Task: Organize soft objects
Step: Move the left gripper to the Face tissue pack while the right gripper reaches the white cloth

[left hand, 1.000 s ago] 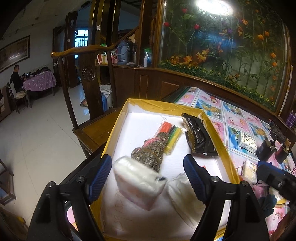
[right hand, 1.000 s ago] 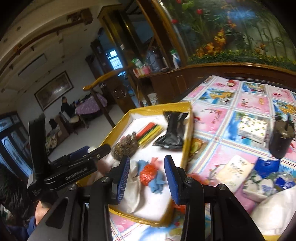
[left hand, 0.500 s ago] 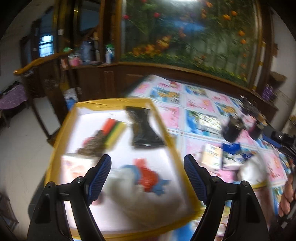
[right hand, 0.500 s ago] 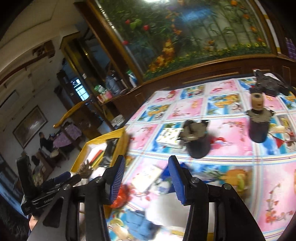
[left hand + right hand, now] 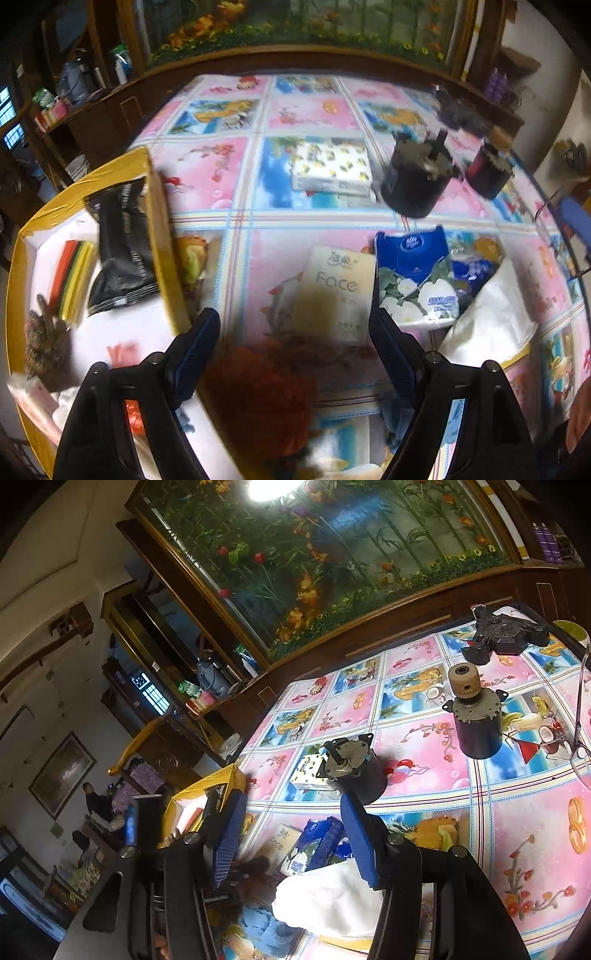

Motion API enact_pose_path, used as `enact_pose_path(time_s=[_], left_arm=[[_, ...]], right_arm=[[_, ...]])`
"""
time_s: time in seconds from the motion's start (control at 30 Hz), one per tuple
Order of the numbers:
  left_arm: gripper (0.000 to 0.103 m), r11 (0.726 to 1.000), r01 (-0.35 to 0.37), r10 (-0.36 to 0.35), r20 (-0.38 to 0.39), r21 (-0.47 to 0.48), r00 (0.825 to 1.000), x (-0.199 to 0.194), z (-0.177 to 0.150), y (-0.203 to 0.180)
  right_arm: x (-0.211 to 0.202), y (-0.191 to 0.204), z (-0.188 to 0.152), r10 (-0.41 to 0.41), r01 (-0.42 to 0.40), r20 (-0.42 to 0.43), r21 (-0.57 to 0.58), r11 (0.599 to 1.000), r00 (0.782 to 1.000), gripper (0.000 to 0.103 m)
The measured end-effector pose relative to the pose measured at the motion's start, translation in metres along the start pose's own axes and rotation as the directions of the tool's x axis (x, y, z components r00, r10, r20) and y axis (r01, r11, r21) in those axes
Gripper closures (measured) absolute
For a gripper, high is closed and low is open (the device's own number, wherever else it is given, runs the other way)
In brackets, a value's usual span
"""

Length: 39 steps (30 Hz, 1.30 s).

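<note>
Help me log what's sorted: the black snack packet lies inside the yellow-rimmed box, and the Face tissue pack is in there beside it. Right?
Not quite. The black snack packet does lie inside the yellow-rimmed box, but the Face tissue pack is not in there: it lies outside on the patterned tablecloth, next to the blue flowered tissue pack. The left wrist view shows this.

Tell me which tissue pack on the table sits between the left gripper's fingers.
The beige pack printed "Face" lies between the open left gripper fingers; the blue floral pack lies right, the yellow-patterned pack farther back.
</note>
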<state>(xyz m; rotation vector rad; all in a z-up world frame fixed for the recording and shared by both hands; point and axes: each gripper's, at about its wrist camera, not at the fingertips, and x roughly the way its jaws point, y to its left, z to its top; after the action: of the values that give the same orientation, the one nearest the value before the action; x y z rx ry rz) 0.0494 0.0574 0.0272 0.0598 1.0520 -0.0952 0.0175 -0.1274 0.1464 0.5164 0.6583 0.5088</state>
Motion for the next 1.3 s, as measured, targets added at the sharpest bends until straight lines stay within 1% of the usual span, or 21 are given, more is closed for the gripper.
enact_pose_path(time_s=[0.13,0.2,0.23,0.27,0.3,0.33,0.37,0.47,0.53,0.6,0.63,0.73,0.8,0.87,1.03,1.07,1.1,1.17,1.2,1.27,1.3], left_arm=[[0.021,1.0,-0.02,0.021,-0.056,0.022,0.998,0.023,0.006,-0.008],[0.021,0.999,-0.028,0.029,-0.057,0.02,0.998,0.027,0.01,-0.011],[0.025,0.999,-0.032,0.032,-0.051,0.014,0.998,0.026,0.01,-0.012],[0.043,1.0,-0.028,0.029,-0.04,0.004,0.999,0.025,0.01,-0.013],[0.053,1.0,-0.026,0.026,-0.032,-0.002,0.999,0.023,0.009,-0.013],[0.056,1.0,-0.021,0.021,-0.021,-0.011,1.0,0.021,0.008,-0.012],[0.056,0.999,0.004,-0.003,0.003,-0.032,1.0,0.016,0.005,-0.009],[0.056,0.993,0.059,-0.051,0.08,-0.102,0.996,0.001,-0.005,0.001],[0.056,0.987,0.062,-0.042,0.138,-0.147,0.99,-0.008,-0.017,0.007],[0.056,0.985,0.04,-0.009,0.181,-0.166,0.983,-0.015,-0.028,0.008],[0.056,0.986,0.038,-0.004,0.204,-0.164,0.979,-0.018,-0.031,0.007],[0.056,0.99,0.012,0.026,0.271,-0.14,0.962,-0.026,-0.037,-0.001],[0.056,0.991,0.005,0.035,0.298,-0.132,0.954,-0.028,-0.038,-0.003],[0.056,0.991,-0.001,0.042,0.306,-0.133,0.951,-0.027,-0.039,-0.002],[0.056,0.989,0.026,0.017,0.292,-0.144,0.956,-0.022,-0.04,0.003],[0.056,0.989,0.029,0.016,0.295,-0.145,0.955,-0.023,-0.04,0.004],[0.056,0.989,0.029,0.016,0.299,-0.146,0.954,-0.023,-0.041,0.004],[0.056,0.989,0.028,0.017,0.3,-0.144,0.954,-0.022,-0.041,0.005],[0.056,0.989,0.033,0.012,0.298,-0.146,0.954,-0.022,-0.041,0.005],[0.056,0.988,0.036,0.009,0.299,-0.147,0.954,-0.022,-0.041,0.005],[0.056,0.988,0.035,0.011,0.3,-0.147,0.954,-0.022,-0.041,0.005]], right_arm=[[0.0,-0.002,0.001,0.01,-0.01,-0.001,0.011,1.0,1.0,0.043],[0.0,-0.003,0.001,0.001,-0.001,-0.003,0.011,1.0,1.0,0.043],[0.0,-0.003,0.001,-0.006,0.006,-0.006,0.01,1.0,1.0,0.043],[0.0,-0.003,0.001,-0.014,0.014,-0.008,0.01,1.0,1.0,0.041],[0.001,-0.004,0.001,-0.027,0.027,-0.014,0.012,1.0,1.0,0.036],[0.002,-0.004,0.0,-0.042,0.042,-0.024,0.007,0.999,0.999,0.033],[0.004,-0.003,-0.001,-0.061,0.061,-0.035,-0.002,0.998,0.998,0.029],[0.015,0.005,-0.007,-0.135,0.129,-0.093,-0.07,0.989,0.986,0.029],[0.027,0.014,-0.015,-0.18,0.159,-0.148,-0.147,0.976,0.972,0.029],[0.036,0.021,-0.025,-0.223,0.183,-0.177,-0.217,0.959,0.959,0.029],[0.041,0.028,-0.031,-0.243,0.187,-0.198,-0.265,0.946,0.949,0.029],[0.049,0.039,-0.046,-0.293,0.204,-0.213,-0.36,0.91,0.932,0.029],[0.055,0.041,-0.054,-0.32,0.21,-0.231,-0.401,0.892,0.919,0.029],[0.06,0.041,-0.061,-0.35,0.222,-0.248,-0.426,0.877,0.904,0.029],[0.073,0.037,-0.072,-0.406,0.241,-0.286,-0.472,0.848,0.868,0.03],[0.076,0.036,-0.075,-0.418,0.244,-0.294,-0.483,0.841,0.859,0.038],[0.08,0.034,-0.078,-0.426,0.244,-0.31,-0.485,0.84,0.85,0.054],[0.082,0.031,-0.079,-0.435,0.249,-0.315,-0.487,0.837,0.844,0.071],[0.08,0.031,-0.078,-0.429,0.245,-0.314,-0.487,0.839,0.847,0.08],[0.077,0.031,-0.076,-0.404,0.229,-0.31,-0.472,0.851,0.861,0.091],[0.073,0.032,-0.073,-0.393,0.23,-0.296,-0.463,0.856,0.871,0.091]])
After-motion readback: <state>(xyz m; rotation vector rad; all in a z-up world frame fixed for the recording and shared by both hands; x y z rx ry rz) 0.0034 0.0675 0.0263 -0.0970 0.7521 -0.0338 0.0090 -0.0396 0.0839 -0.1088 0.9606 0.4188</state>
